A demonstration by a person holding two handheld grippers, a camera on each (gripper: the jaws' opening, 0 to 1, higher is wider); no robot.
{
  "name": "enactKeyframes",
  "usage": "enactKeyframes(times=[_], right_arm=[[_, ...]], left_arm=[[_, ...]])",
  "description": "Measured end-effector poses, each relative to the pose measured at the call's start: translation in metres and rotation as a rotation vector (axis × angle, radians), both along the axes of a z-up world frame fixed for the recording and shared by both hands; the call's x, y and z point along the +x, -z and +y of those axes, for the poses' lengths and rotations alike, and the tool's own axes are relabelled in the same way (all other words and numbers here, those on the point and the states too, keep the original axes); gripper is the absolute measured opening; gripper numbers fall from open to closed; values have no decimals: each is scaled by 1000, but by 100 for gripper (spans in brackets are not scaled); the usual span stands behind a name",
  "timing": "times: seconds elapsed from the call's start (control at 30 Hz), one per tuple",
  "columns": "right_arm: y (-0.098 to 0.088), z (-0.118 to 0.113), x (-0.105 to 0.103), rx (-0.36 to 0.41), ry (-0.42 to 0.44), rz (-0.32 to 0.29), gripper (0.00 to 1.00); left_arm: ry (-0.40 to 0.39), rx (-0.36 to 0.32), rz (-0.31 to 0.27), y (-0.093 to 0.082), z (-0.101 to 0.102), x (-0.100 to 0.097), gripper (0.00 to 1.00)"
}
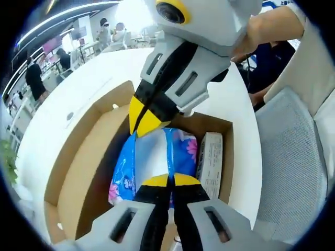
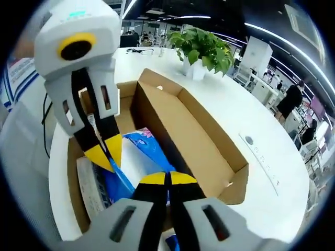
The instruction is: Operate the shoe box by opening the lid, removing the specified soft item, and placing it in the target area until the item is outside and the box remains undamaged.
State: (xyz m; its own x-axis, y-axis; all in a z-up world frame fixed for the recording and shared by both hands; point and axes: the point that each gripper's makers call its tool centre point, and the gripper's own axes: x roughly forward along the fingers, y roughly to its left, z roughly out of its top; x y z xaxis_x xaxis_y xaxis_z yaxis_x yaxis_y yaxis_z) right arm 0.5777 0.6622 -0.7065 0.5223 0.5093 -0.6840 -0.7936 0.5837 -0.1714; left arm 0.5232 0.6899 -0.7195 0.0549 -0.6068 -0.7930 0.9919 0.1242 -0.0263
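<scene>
An open brown cardboard shoe box (image 1: 226, 157) lies on a white table, its lid (image 1: 86, 157) folded out flat beside it. Inside lies a soft blue and white plastic pack (image 1: 152, 157) with pink flowers. My left gripper (image 1: 170, 179) is shut on the pack's near edge. The right gripper (image 1: 136, 130) comes down from above and pinches the far edge. In the right gripper view the pack (image 2: 138, 151) sits between my right gripper (image 2: 167, 178), shut on it, and the left gripper (image 2: 111, 164) at the left. The lid (image 2: 193, 136) stands to the right.
A white printed carton (image 1: 209, 162) lies in the box beside the pack. A potted plant (image 2: 201, 47) stands at the table's far side. A grey mesh chair (image 1: 293, 167) and a person's arm (image 1: 272, 26) are close by. People stand in the background.
</scene>
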Motion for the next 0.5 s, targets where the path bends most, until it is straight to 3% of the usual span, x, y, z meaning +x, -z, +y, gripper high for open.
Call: enactKeyframes(times=[0.5], right_arm=[[-53, 1, -6, 38, -41, -76, 0]], left_arm=[[9, -6, -61, -50, 2, -3, 0]])
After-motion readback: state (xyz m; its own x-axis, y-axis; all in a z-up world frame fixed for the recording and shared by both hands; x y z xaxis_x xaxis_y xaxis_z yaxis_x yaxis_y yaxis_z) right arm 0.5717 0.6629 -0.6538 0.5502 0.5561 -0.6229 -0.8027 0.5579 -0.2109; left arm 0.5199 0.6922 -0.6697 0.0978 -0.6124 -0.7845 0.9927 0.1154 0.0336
